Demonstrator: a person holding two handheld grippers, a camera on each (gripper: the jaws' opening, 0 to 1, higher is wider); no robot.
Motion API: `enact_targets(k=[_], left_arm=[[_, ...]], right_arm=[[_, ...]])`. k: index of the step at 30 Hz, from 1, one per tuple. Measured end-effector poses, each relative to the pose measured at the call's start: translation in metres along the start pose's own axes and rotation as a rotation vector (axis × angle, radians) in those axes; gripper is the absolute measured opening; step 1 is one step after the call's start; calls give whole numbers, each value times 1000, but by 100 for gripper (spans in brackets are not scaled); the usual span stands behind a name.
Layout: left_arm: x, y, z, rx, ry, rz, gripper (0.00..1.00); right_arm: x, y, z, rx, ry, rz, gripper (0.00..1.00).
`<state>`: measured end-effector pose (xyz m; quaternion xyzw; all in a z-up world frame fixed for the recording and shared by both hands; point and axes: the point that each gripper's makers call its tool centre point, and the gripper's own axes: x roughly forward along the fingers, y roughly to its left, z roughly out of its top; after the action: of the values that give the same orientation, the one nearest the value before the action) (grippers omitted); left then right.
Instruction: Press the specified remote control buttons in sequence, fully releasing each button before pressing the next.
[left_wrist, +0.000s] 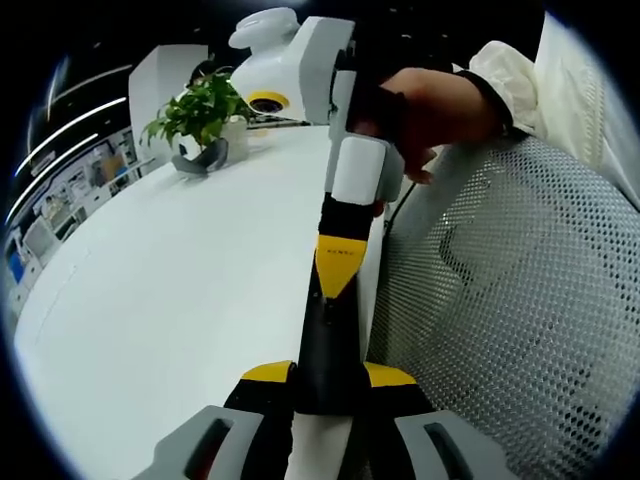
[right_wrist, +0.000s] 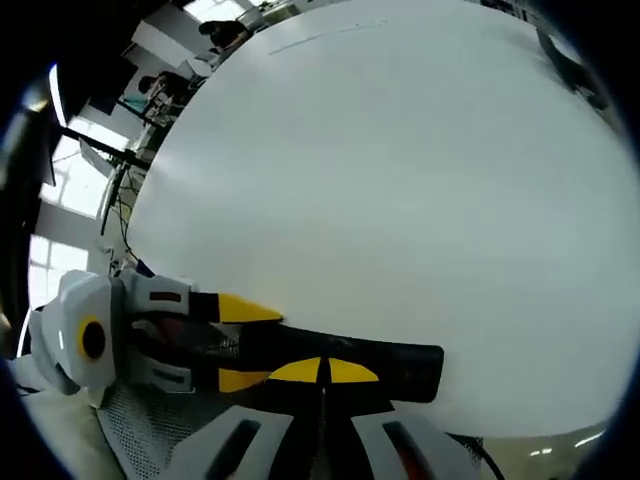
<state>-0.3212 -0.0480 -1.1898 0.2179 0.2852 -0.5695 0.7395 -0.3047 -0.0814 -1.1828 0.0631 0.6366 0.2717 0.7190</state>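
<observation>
Bright, even light falls from overhead onto the white table (left_wrist: 180, 300), which looks washed out and nearly shadowless in both views. Past the table's far edge in the right gripper view, windows (right_wrist: 70, 170) blaze white, overexposed. Lines bow strongly toward each view's edge from fisheye distortion. The potted plant (left_wrist: 200, 115) on the table stays reasonably sharp; nearest parts look soft.

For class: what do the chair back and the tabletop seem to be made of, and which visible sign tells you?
Chair back: looks like woven mesh fabric, pale grey and matte; its regular grid of small holes is the sign. Tabletop: smooth white surface with a soft sheen, probably laminate or painted board; no grain or seams show, so the exact material stays open.
</observation>
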Motion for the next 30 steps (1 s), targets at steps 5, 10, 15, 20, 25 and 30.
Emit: enact_targets(k=[5,10,15,20,25,30], left_arm=[[0,0,0,-2,0,0,25],[0,0,0,-7,1,1,25],[1,1,0,-9,-2,2,25],[1,1,1,-6,-2,0,25],[1,4,1,-26,-4,11,25],[1,5,1,-22,-10,14,25]], right_arm=[[0,-2,0,25,-4,15,0],[0,-1,0,31,-4,18,0],[0,-1,0,25,-3,18,0],[0,-1,0,28,-1,18,0],[1,0,4,-28,-21,-12,0],[1,-3,5,-7,-26,5,0]])
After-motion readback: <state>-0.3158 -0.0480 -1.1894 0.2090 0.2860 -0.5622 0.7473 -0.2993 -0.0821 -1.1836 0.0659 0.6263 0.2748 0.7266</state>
